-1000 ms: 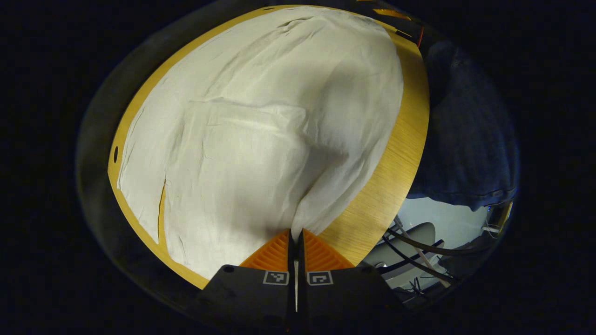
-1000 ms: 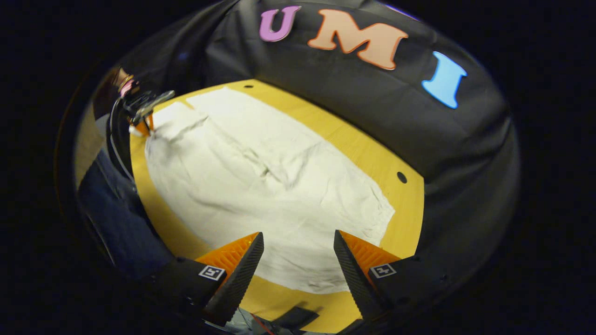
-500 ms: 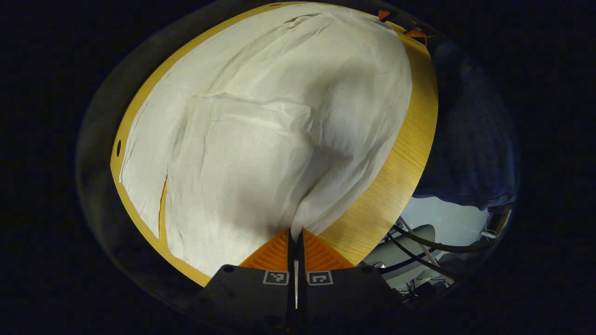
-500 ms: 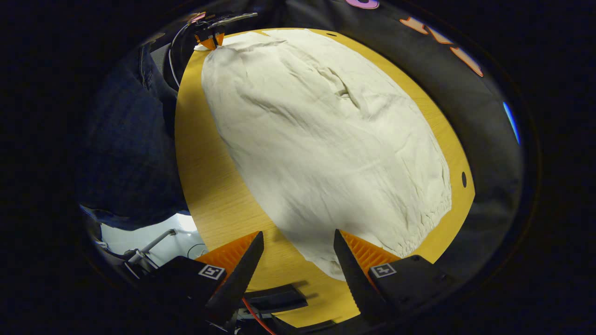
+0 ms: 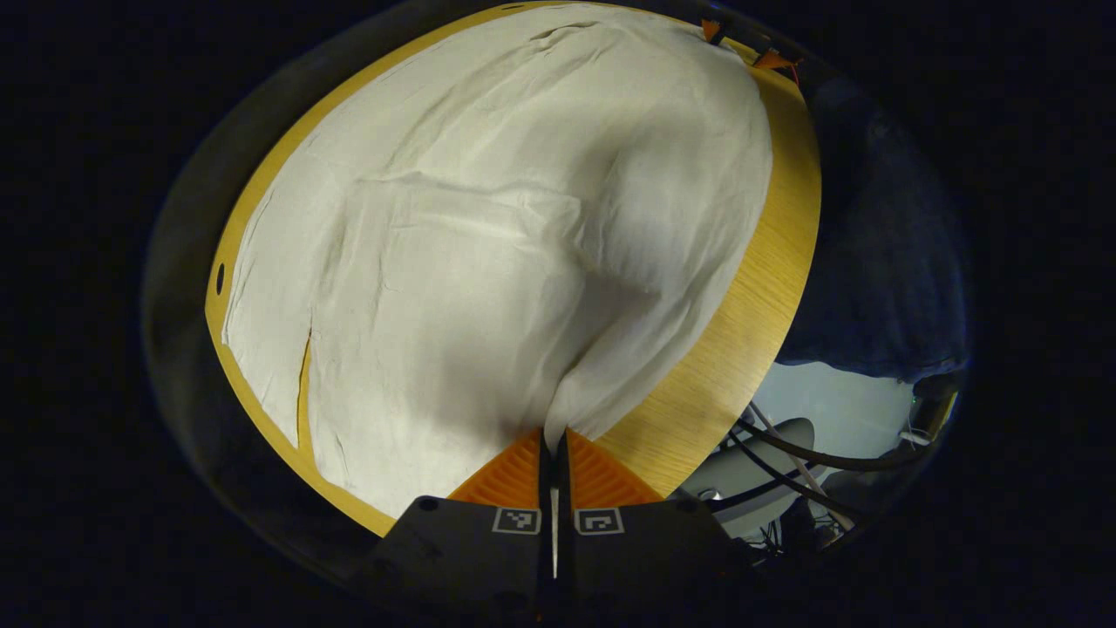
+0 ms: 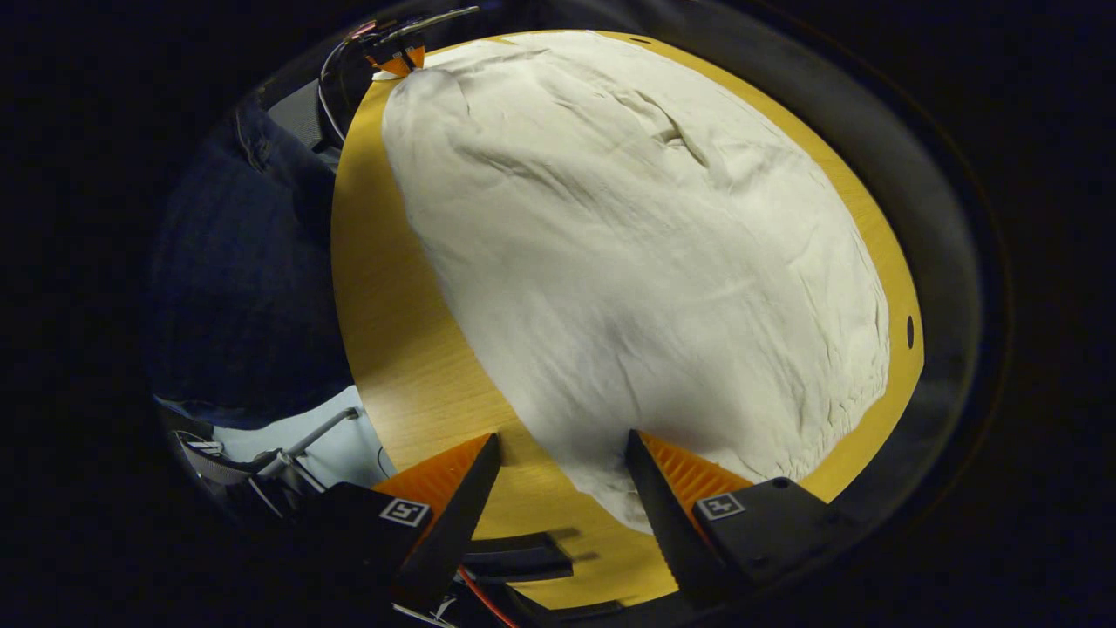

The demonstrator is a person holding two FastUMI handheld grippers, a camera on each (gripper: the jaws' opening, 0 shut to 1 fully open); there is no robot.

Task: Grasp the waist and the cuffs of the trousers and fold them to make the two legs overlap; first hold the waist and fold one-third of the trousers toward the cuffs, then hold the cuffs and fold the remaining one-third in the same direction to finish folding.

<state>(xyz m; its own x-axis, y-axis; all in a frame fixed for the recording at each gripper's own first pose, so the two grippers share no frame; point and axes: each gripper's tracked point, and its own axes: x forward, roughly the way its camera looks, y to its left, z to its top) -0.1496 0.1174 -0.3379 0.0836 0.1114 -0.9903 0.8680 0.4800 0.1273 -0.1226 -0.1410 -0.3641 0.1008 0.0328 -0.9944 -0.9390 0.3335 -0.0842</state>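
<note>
- Wooden table (image 5: pixel 741 323) carries our pale trousers (image 5: pixel 488 262), spread flat across most of it.
- Our left gripper (image 5: pixel 553 440) has its fingers pressed together, pinching a corner of the trousers at the near edge.
- Our right gripper (image 6: pixel 562 471) hangs spread wide over the other end's corner, with the cloth edge between its fingers.

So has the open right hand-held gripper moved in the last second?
Yes. The right hand-held gripper swung from facing the booth wall to the near edge of the cream cloth trousers on the round wooden table.
</note>
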